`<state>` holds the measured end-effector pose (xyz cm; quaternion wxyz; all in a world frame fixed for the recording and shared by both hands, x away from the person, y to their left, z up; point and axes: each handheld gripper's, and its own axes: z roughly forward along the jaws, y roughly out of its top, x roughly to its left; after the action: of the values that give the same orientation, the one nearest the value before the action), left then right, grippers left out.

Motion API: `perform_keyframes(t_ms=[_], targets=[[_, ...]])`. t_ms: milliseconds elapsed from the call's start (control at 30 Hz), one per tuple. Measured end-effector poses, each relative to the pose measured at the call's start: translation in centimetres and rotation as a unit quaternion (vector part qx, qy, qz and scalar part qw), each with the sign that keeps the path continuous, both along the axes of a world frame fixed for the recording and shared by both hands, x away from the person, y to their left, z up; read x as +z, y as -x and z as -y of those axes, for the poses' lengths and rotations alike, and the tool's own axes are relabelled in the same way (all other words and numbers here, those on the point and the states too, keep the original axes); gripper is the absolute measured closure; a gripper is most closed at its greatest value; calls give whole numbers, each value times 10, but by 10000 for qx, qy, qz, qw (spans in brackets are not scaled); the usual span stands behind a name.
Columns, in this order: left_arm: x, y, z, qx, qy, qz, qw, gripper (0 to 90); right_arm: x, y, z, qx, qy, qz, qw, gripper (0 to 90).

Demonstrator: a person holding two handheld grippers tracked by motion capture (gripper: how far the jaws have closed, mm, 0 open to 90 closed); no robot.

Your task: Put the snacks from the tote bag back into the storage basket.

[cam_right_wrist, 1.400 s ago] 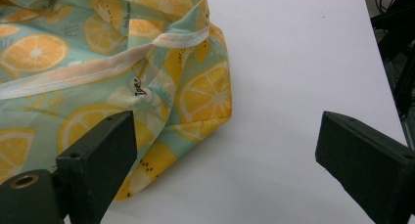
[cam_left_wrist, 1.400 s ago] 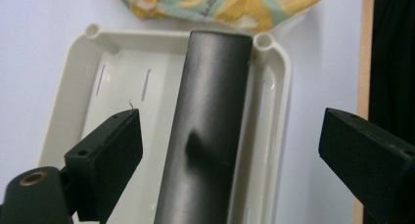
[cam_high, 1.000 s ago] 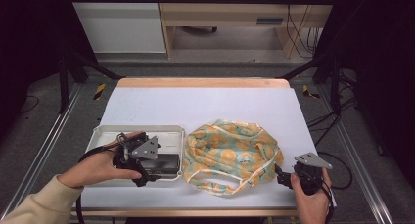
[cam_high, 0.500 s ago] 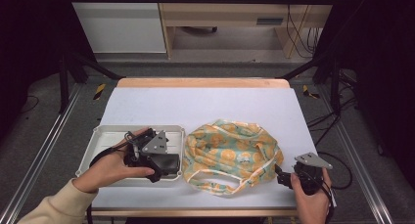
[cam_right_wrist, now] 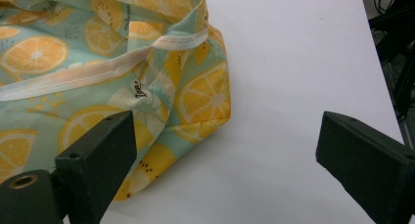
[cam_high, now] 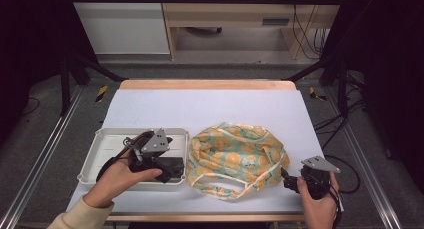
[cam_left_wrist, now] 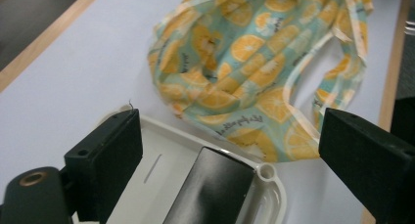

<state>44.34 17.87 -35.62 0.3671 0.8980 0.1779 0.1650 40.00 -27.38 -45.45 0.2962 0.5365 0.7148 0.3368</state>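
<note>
Hovering over the white tray at the near left of the table, the left gripper holds its jaws wide apart above a black block lying in the tray's right end. Just right of the tray lies the orange-print cloth bag. At the bag's near right corner, the right gripper rests with jaws spread, gripping nothing.

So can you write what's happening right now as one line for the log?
left hand-held gripper: open, over black block in white tray | right hand-held gripper: open, beside orange-print fabric bag | bag: flat on table
</note>
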Motion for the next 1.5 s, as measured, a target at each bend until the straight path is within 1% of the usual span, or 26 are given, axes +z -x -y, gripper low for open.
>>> perform_keyframes(t_ms=[100, 200, 267, 300, 367, 433, 500, 633, 667, 700, 733, 767, 867, 933, 967, 1000, 1067, 1100, 1200, 1300, 1367, 1500], targets=[[0, 0, -5, 237, 78, 46, 9997, 90, 0, -1, 0, 9, 7, -1, 10000, 84], [0, -2, -11, 525, 121, 136, 9985, 85, 0, 0, 0, 15, 5, 4, 10000, 84], [0, -5, -16, 721, 237, 180, 9970, 85, 0, 0, 0, 11, 6, 12, 10000, 84], [0, -7, -19, 787, 238, 196, 9964, 85, 0, 0, 0, 6, -3, 11, 10000, 84], [-1, -11, -25, 942, 332, 181, 9948, 82, 0, 0, 0, 15, -4, 17, 10000, 84], [-1, -17, -32, 1065, 347, 169, 9936, 82, 0, 0, 0, 16, -1, 16, 10000, 84], [-3, -22, -38, 1211, 299, 182, 9920, 79, 0, 0, 0, 22, -1, 27, 10000, 84], [-7, -30, -54, 1483, 323, 207, 9882, 63, 0, 0, 1, 28, 12, 32, 10000, 84], [-8, -31, -58, 1534, 380, 189, 9873, 63, 0, 0, 1, 23, 11, 27, 10000, 84], [-9, -33, -62, 1578, 386, 179, 9866, 62, 0, 0, 1, 29, 20, 31, 10000, 84], [-11, -34, -65, 1649, 410, 191, 9853, 62, 0, 0, 1, 34, 30, 35, 10000, 84], [-11, -34, -69, 1696, 393, 199, 9845, 62, 0, 0, 0, 21, 15, 31, 10000, 84], [-15, -37, -79, 1811, 506, 137, 9821, 62, 0, 0, -1, 52, 17, 24, 10000, 84], [-18, -38, -86, 1905, 510, 138, 9803, 62, 0, -1, -1, 56, 18, 25, 10000, 84], [-19, -39, -89, 1930, 480, 123, 9800, 62, 0, -1, -1, 61, 25, 28, 10000, 84], [-21, -40, -92, 1974, 543, 102, 9788, 62, 0, -1, -2, 64, 19, 25, 10000, 84], [-25, -41, -98, 2044, 565, 75, 9772, 62, 1, -1, -2, 72, 23, 7, 10000, 84], [-27, -42, -100, 2094, 573, 61, 9761, 62, 0, -1, -2, 76, 19, 5, 10000, 84], [-34, -45, -106, 2184, 575, 27, 9742, 64, 0, -2, -2, 80, 36, 19, 10000, 83], [-39, -48, -112, 2309, 562, -13, 9713, 65, 1, -2, -3, 82, 25, 17, 10000, 84], [-41, -49, -117, 2390, 585, -3, 9693, 67, 0, -2, -2, 94, 34, 9, 9999, 83], [-47, -52, -129, 2612, 671, -13, 9629, 70, 0, -2, -2, 99, 44, 13, 9999, 83]])
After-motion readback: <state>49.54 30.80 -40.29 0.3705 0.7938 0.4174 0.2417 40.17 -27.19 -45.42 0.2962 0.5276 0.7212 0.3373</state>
